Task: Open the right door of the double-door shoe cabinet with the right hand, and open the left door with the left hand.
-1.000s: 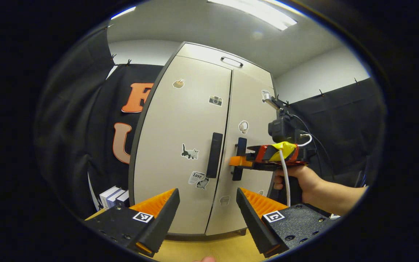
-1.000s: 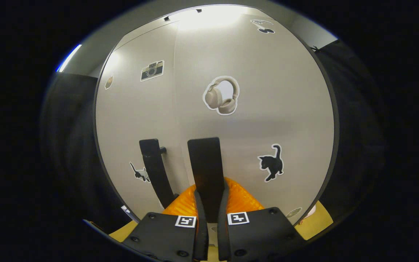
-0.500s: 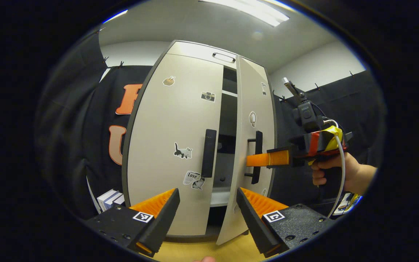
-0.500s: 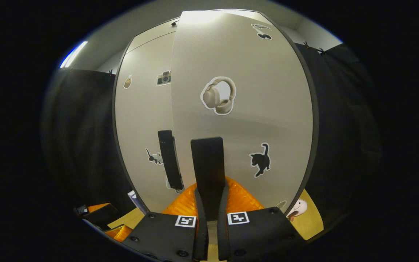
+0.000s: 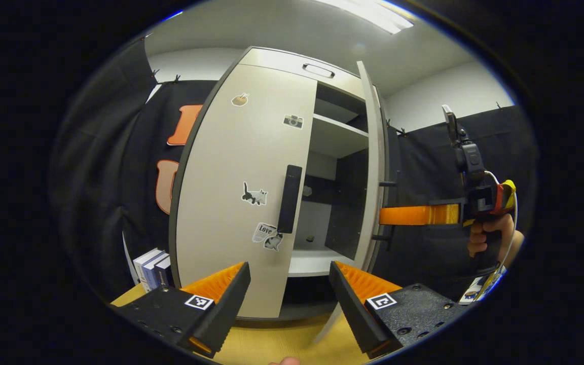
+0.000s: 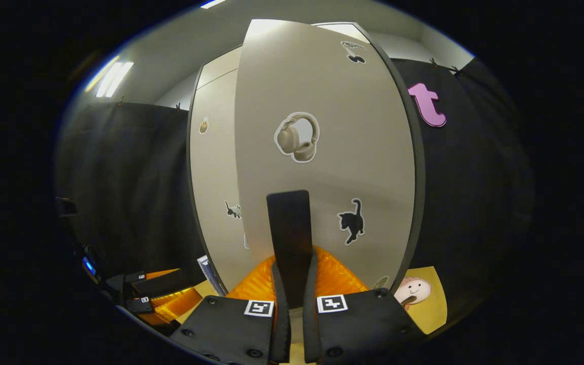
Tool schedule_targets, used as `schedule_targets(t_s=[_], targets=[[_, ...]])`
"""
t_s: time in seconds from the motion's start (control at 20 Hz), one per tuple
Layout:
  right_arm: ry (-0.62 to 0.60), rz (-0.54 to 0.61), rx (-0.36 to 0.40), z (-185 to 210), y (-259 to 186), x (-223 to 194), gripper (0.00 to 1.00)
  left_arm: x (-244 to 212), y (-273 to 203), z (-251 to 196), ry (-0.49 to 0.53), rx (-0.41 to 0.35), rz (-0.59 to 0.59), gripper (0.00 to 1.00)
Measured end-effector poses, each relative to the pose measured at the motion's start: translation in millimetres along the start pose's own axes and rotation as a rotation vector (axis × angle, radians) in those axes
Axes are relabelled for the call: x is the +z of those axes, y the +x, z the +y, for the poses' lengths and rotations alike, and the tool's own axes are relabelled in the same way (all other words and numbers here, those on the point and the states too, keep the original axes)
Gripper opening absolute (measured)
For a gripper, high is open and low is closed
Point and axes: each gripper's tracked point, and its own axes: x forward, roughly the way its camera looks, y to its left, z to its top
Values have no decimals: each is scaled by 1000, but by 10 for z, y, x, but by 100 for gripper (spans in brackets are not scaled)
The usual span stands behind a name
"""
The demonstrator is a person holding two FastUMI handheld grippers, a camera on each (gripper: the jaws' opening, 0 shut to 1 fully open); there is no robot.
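My right gripper (image 6: 292, 284) has its fingers closed on the right door's handle (image 6: 289, 238), one finger pressing each side of the black bar, which stands upright between them. In the right gripper view the right door (image 6: 322, 152) faces me nearly square, with a headphone sticker (image 6: 297, 137) above the handle and a black cat sticker (image 6: 350, 220) to its right.

In the left gripper view the right door (image 5: 373, 167) stands swung out, seen almost edge-on. My right gripper (image 5: 391, 215) reaches level toward it from the right, fingers horizontal, and my right hand (image 5: 484, 238) wraps the grip below the body, wrist straight.

The cabinet (image 5: 292, 63) interior is exposed: a shelf (image 5: 335, 134) up high, dark back panel, pale floor board lower down.

My left gripper (image 5: 289, 284) hangs back from the cabinet with its fingers spread wide apart, holding nothing. It points at the gap between the doors, level, low in front of the cabinet. The left door (image 5: 241, 192) is flush with the frame, and its handle (image 5: 289, 198) stands upright near its right edge, well apart from my left fingers.

The cabinet stands on a yellow wooden surface (image 5: 282, 344). A few books (image 5: 152, 266) stand just left of the cabinet base.
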Motion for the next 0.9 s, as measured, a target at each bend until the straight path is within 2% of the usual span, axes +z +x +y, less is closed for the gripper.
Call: schedule_targets(t_s=[0.5, 0.7, 0.9], targets=[[-23, -50, 141, -35, -144, 43, 18, 189, -295, 261, 78, 211, -76, 94], [-22, -46, 190, -65, -227, 42, 18, 197, -351, 258, 62, 265, -94, 94], [-25, -47, 198, -151, -294, 52, 18, 228, -370, 238, 75, 311, -107, 94]])
